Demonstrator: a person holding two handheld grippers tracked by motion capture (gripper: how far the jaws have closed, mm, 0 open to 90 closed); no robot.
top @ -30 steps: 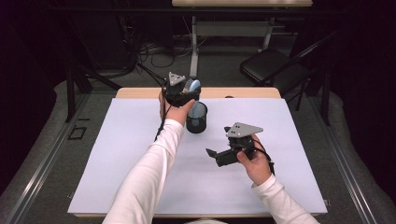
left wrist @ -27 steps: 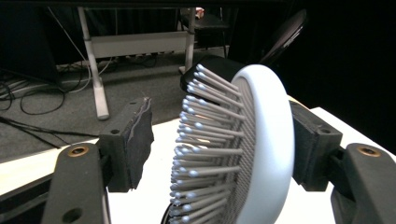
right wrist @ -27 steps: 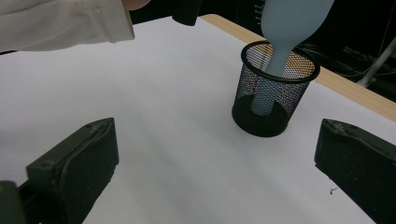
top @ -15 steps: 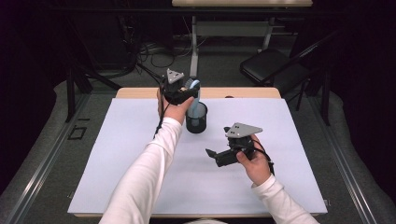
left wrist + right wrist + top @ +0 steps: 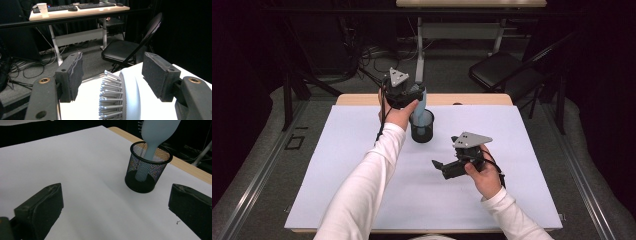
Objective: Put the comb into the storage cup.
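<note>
A light blue hairbrush (image 5: 421,98) stands handle-down in a black mesh cup (image 5: 422,128) at the back middle of the white table (image 5: 337,165). My left gripper (image 5: 415,94) hovers at the brush head (image 5: 126,97). The head sits between the jaws with a gap on each side, bristles toward the left pad (image 5: 76,72). These jaws have just been closing a little, and the pads do not touch the brush. My right gripper (image 5: 439,166) stands open low over the table, right of centre. It points at the cup (image 5: 146,173) and the brush (image 5: 156,132), with nothing between its jaws.
A black folding chair (image 5: 502,75) stands beyond the table's far right corner. A desk (image 5: 75,11) with keyboards and a paper cup is farther back. Cables lie on the floor behind the table. A wooden strip (image 5: 472,99) edges the far side.
My left gripper has risen a little above the cup while the brush stays standing in it. The right gripper has kept still.
</note>
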